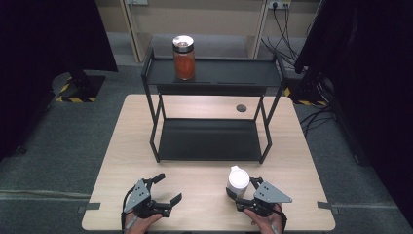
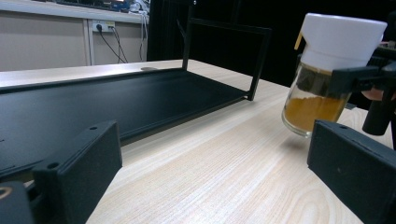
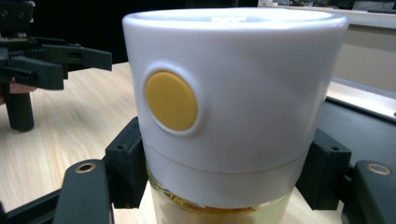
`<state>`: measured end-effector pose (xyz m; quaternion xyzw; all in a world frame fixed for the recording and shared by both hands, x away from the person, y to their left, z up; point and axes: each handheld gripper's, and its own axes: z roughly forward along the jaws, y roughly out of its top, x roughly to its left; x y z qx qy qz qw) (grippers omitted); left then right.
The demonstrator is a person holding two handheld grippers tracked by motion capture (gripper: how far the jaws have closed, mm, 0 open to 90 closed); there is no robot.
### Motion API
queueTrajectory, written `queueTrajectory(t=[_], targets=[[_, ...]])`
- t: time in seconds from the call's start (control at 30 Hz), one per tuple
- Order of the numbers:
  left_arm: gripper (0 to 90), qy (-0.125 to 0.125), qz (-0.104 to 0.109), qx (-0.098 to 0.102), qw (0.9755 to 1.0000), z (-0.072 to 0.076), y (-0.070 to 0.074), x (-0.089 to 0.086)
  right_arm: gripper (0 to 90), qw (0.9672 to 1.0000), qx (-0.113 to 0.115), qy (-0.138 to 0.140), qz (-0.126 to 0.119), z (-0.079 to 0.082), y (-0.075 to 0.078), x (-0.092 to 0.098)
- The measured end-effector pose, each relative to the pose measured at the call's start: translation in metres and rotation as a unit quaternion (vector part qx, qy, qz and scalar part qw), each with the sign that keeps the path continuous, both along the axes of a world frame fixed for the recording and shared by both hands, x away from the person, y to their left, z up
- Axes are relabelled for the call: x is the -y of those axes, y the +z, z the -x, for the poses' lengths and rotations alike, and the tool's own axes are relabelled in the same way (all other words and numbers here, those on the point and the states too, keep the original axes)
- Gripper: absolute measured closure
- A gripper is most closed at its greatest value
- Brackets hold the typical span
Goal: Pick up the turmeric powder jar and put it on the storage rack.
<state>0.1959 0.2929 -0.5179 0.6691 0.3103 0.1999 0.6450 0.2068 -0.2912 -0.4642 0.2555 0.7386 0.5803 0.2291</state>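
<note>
A glass jar (image 1: 238,181) with a tall white lid and yellow-brown powder stands near the table's front edge on the right. My right gripper (image 1: 242,188) is shut on it, the jaws pressing on the glass just below the lid. The right gripper view shows the lid (image 3: 233,93) up close, with a round yellow button on its side. From the left gripper view the jar (image 2: 327,79) leans slightly in that grip. At the front left my left gripper (image 1: 169,186) stands open and holds nothing, its jaws (image 2: 215,177) wide apart over bare wood.
A black two-tier rack (image 1: 209,139) stands mid-table behind both grippers. An orange-filled jar (image 1: 184,58) with a metal lid sits on the left of its top shelf. The lower shelf (image 2: 116,98) is bare. A cable hole (image 1: 241,108) lies behind the rack.
</note>
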Motion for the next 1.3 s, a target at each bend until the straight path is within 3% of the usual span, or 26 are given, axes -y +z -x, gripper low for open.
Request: queueTrajectory(t=[0.3, 1.03, 1.3], targets=[[2.1, 0.002, 0.002, -0.001, 1.0000, 0.000, 0.000, 0.000, 31.0, 0.9999, -0.007, -0.003, -0.011, -0.011, 0.016, 0.005], [2.2, 0.006, 0.004, -0.001, 1.0000, 0.001, -0.001, -0.001, 31.0, 0.9996, 0.002, 0.004, -0.029, -0.030, 0.062, 0.004], [2.2, 0.007, 0.004, -0.001, 1.0000, 0.001, -0.001, -0.001, 31.0, 0.9994, 0.018, 0.005, -0.029, -0.036, 0.088, -0.001]])
